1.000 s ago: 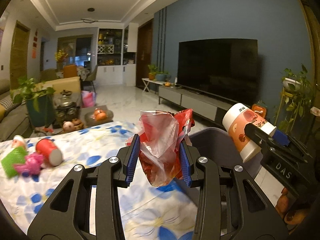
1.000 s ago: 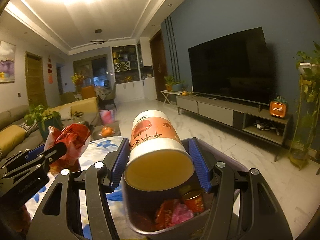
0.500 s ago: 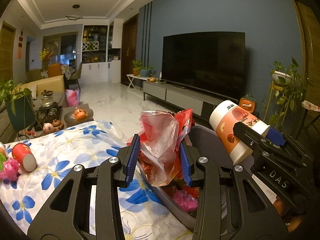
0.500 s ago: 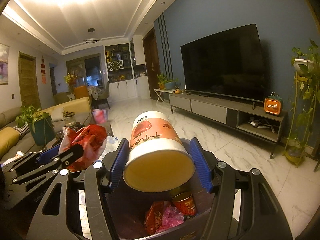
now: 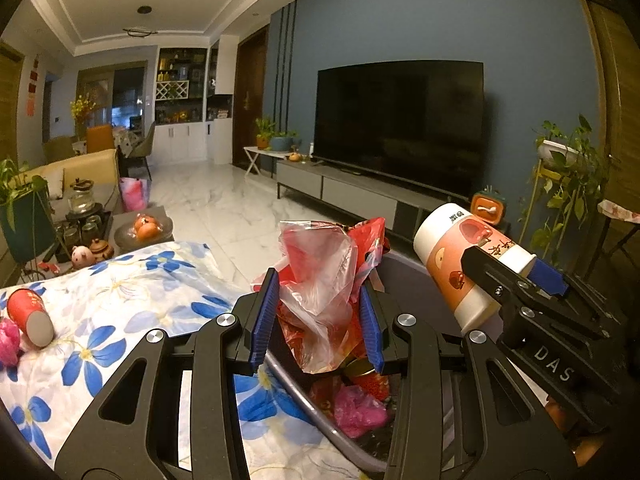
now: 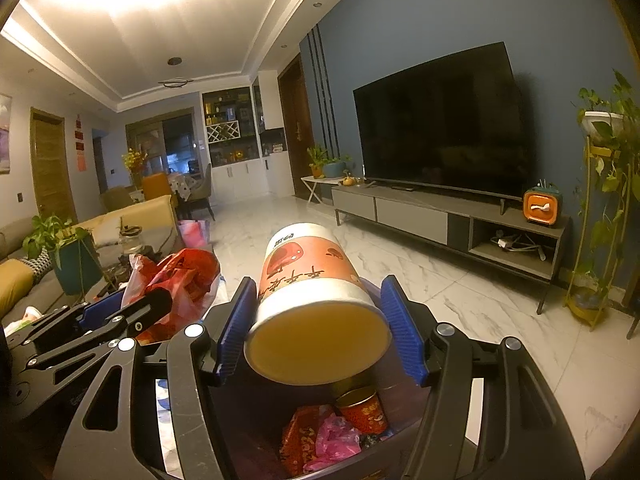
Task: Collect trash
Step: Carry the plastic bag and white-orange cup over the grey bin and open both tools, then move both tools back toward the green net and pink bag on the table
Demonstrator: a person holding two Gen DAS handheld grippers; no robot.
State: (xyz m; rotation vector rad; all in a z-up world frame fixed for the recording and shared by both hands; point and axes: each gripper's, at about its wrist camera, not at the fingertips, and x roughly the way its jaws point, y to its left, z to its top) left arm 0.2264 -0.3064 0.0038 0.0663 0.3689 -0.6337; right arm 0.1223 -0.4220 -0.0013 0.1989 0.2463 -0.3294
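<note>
The left gripper (image 5: 318,322) clamps a crumpled red and clear plastic bag (image 5: 324,276) between its blue pads above the grey waste bin (image 5: 404,276). The right gripper (image 6: 316,334) stands partly open around a tilted orange-and-white paper tub (image 6: 308,280); the left pad touches it, the right pad stands just clear. Below lie a red can (image 6: 362,410) and pink wrapper (image 6: 334,440); a red paper cup (image 5: 30,316) lies on the blue-flowered tablecloth (image 5: 120,304).

Two fisheye wrist cameras sit side by side, each looking forward and slightly down along its own claw, close above a bin (image 5: 404,276) (image 6: 372,286). Both share the television (image 5: 400,128) (image 6: 440,124) wall.
</note>
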